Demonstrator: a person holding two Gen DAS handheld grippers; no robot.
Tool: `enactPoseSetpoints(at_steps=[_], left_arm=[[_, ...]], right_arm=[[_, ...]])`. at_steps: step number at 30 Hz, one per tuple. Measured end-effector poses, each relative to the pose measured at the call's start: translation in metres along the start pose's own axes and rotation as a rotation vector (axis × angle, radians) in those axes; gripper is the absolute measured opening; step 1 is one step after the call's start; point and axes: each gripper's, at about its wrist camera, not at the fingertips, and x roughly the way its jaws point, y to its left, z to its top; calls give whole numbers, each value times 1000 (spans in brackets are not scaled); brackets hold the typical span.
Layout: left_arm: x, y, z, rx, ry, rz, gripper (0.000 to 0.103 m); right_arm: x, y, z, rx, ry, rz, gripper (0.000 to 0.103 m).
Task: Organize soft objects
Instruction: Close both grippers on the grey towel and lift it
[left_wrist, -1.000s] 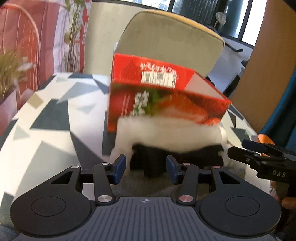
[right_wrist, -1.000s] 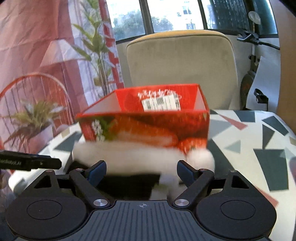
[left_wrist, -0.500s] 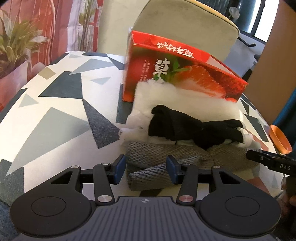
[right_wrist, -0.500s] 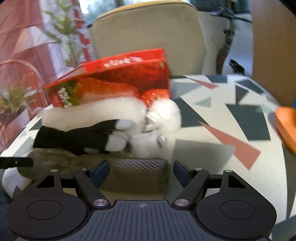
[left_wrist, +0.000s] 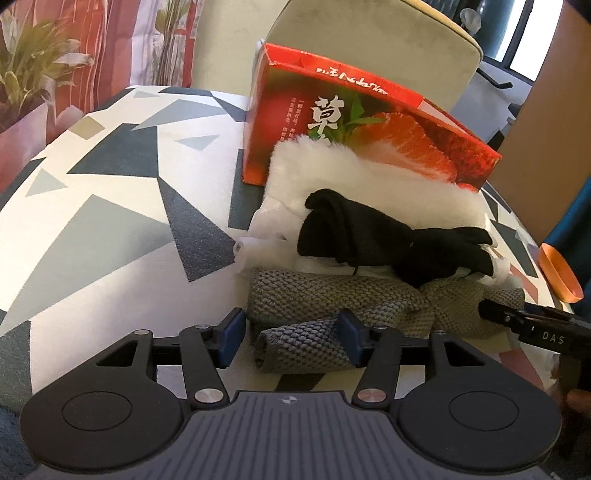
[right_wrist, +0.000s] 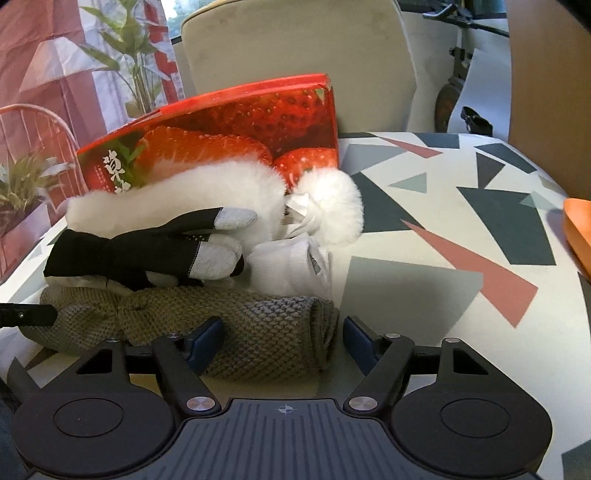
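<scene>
A pile of soft things lies on the patterned table in front of a red strawberry box (left_wrist: 354, 133) (right_wrist: 229, 129): a white fluffy piece (left_wrist: 369, 181) (right_wrist: 207, 188), a black glove with grey fingertips (left_wrist: 388, 240) (right_wrist: 155, 247), white socks (right_wrist: 288, 266) and a grey knitted cloth (left_wrist: 332, 295) (right_wrist: 236, 325) at the front. My left gripper (left_wrist: 290, 338) is open around the cloth's left end. My right gripper (right_wrist: 282, 343) is open around its right end. The right gripper's tip shows in the left wrist view (left_wrist: 532, 325).
An orange dish (left_wrist: 559, 273) (right_wrist: 578, 229) sits at the table's right edge. A beige chair (left_wrist: 369, 48) stands behind the box. Potted plants (left_wrist: 29, 74) and a red patterned wall are at the left. The table (left_wrist: 92, 221) extends left, and also right (right_wrist: 461, 240) of the pile.
Both grippers have dropped from box height down to table level at the grey cloth. The glove, socks and cloth came into view. The jaws stayed open.
</scene>
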Motion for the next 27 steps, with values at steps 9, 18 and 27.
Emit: enactPoseSetpoints(at_steps=[9, 18, 27], left_arm=[[4, 3, 0, 2, -7, 15, 62], [7, -5, -2, 66, -18, 23, 69], [4, -7, -3, 69, -7, -7, 43]], right_arm=[[0, 0, 0, -3, -4, 0, 69], [1, 0, 0, -8, -5, 1, 69], [-3, 3, 2, -2, 22, 39, 45]])
